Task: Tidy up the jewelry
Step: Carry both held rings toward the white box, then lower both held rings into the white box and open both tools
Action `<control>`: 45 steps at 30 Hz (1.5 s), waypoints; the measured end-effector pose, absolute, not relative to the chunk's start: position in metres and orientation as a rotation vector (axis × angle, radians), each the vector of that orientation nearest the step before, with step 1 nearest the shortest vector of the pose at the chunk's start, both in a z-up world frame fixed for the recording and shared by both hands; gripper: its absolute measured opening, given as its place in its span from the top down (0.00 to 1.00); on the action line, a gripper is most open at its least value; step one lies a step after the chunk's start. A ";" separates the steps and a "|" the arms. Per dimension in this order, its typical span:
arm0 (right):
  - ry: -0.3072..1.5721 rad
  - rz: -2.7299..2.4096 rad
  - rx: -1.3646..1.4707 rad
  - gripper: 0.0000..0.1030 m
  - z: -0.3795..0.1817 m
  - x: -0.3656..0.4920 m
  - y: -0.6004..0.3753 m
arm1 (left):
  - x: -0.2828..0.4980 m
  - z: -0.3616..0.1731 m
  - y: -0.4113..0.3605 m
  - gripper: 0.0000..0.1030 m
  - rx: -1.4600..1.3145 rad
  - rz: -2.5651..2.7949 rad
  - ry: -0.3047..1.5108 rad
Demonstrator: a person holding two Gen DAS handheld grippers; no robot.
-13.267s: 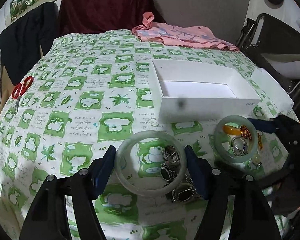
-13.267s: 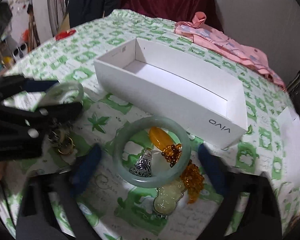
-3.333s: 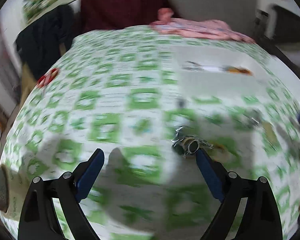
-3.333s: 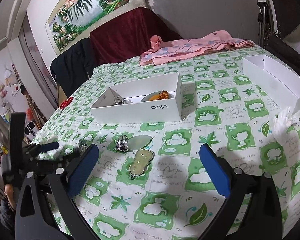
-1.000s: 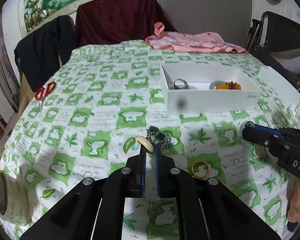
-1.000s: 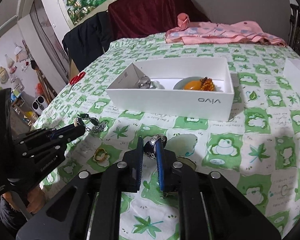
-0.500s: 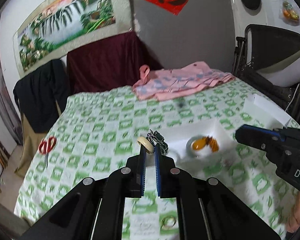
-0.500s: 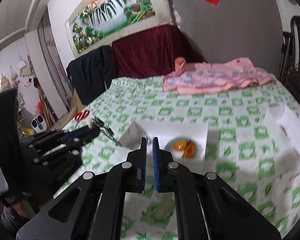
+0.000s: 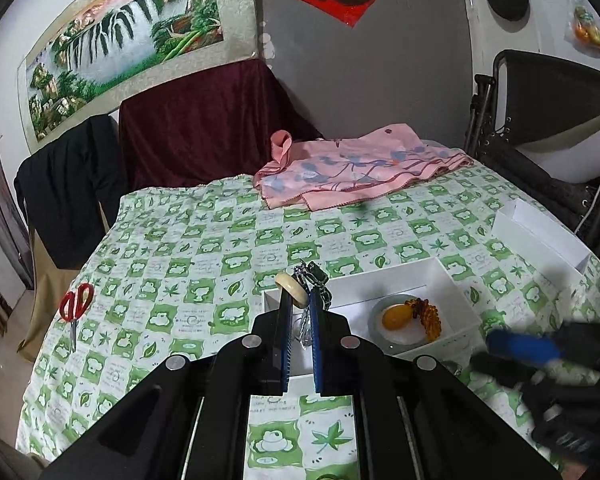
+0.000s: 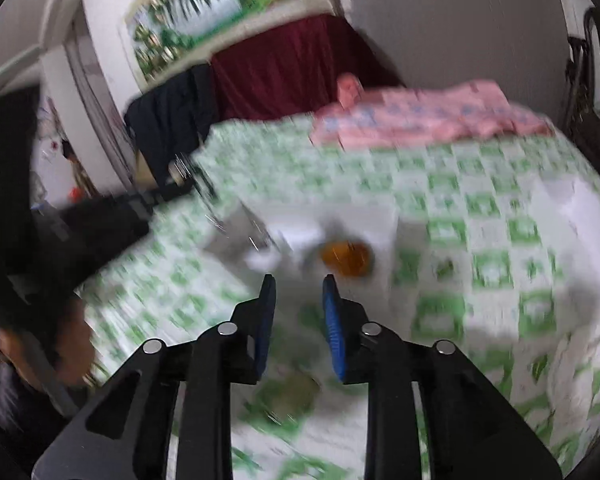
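Blurred view, right gripper (image 10: 299, 286) slightly parted over white box (image 10: 384, 220), amber piece (image 10: 345, 257) inside

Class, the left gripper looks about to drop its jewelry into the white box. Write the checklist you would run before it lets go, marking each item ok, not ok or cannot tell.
1. Left gripper jaws shut on the cream ring and chain cluster: ok.
2. Cluster above the open white box: ok.
3. Box free space beside the green bangle and amber beads: ok.
4. Right gripper jaws open, empty: ok.
5. Right gripper clear of the box: cannot tell, blurred.
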State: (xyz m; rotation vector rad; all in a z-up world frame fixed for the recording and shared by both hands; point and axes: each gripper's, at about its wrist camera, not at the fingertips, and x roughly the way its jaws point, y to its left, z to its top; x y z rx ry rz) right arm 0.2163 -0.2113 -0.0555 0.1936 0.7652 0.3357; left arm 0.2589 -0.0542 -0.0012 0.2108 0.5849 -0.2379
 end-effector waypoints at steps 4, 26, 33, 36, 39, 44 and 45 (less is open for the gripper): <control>0.860 0.333 0.209 0.66 -0.079 0.228 -0.212 | 0.260 -0.003 -0.054 0.91 0.210 -0.239 0.588; 0.631 0.334 0.180 0.80 -0.002 0.253 -0.207 | 0.277 0.019 -0.064 0.91 0.205 -0.251 0.549; 0.672 0.314 0.202 0.80 -0.021 0.279 -0.208 | 0.295 -0.004 -0.074 0.91 0.215 -0.237 0.588; 0.705 0.305 0.212 0.80 -0.035 0.287 -0.210 | 0.302 -0.018 -0.077 0.91 0.222 -0.238 0.614; 0.730 0.296 0.212 0.79 -0.046 0.293 -0.210 | 0.309 -0.031 -0.077 0.91 0.217 -0.246 0.643; 0.764 0.304 0.208 0.69 -0.060 0.298 -0.205 | 0.315 -0.050 -0.078 0.87 0.222 -0.246 0.685; 0.761 0.303 0.209 0.61 -0.061 0.297 -0.205 | 0.315 -0.052 -0.078 0.75 0.223 -0.245 0.686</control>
